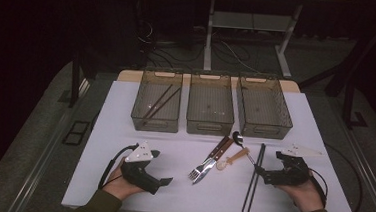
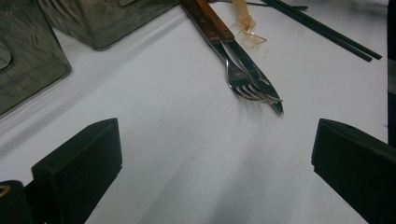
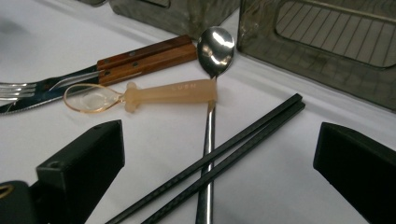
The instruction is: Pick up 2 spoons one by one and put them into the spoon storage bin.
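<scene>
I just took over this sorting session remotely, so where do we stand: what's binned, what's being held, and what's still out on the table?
Done: one pair of chopsticks lies in the left bin. In hand: nothing; the left gripper and the right gripper are open, the right one facing the loose black chopsticks. Left: those chopsticks, the metal spoon, the translucent spoon, the fork and the knife. The middle bin and the right bin look empty.

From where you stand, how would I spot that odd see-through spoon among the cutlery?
Start at the middle bin of the three on the white table, then look just in front of it at the loose cutlery. Between the wooden-handled fork and knife and the black chopsticks lies the small amber spoon: stubby, translucent plastic, resting across the metal spoon.
</scene>
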Available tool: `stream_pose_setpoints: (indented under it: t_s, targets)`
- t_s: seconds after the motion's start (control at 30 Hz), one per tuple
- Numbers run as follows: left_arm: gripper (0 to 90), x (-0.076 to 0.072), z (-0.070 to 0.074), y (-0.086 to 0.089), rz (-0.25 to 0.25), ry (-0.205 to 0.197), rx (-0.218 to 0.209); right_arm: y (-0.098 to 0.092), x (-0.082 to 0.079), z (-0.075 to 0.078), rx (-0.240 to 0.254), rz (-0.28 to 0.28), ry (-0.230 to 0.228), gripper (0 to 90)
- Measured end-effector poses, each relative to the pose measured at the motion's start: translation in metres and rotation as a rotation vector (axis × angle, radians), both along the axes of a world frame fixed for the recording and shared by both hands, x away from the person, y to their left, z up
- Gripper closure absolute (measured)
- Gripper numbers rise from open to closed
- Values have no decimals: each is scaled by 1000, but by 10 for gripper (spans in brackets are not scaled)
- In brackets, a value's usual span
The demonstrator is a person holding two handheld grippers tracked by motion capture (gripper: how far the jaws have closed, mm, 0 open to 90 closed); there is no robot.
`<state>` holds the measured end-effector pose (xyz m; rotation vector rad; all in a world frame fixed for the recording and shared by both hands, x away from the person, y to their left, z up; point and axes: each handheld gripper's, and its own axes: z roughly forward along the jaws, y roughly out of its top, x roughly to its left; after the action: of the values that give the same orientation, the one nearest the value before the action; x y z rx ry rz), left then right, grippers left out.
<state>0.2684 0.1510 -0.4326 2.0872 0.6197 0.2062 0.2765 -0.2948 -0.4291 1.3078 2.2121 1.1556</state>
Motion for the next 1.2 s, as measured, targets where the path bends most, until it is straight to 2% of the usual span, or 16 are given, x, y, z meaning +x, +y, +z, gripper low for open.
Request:
stream_pose_setpoints:
  t_s: [0.17, 0.3, 0.37, 0.43, 0.53, 0.6, 0.7, 0.77, 0.93, 1.0, 1.2]
  targets:
    - [7, 0, 0, -1, 1, 0, -1, -2, 11, 1, -1, -40, 12, 53]
    - [7, 0, 0, -1, -2, 3, 0, -5, 21, 1, 9, -94, 28, 143]
    - [7, 1, 0, -1, -4, 2, -6, -7, 26, 2, 11, -127, 36, 154]
    - [7, 0, 0, -1, -4, 4, -6, -9, 32, 2, 12, -142, 39, 214]
    - [8, 1, 0, -1, -6, 8, -4, -9, 39, 2, 16, -158, 48, 255]
    - [9, 1, 0, -1, -10, 8, -2, -9, 43, 1, 17, -154, 50, 331]
    - [9, 0, -1, -2, -12, 11, 0, -8, 49, -1, 32, -148, 63, 384]
    - [9, 0, 0, -2, -14, 12, 3, -7, 52, -2, 22, -145, 65, 417]
    - [11, 1, -1, -2, -15, 14, 3, -2, 58, -3, 6, -141, 82, 470]
    - [11, 0, -1, -3, -16, 15, 1, 0, 59, -5, -6, -143, 102, 483]
    - [12, 0, -2, -4, -21, 16, 8, 1, 62, -10, -44, -177, 127, 519]
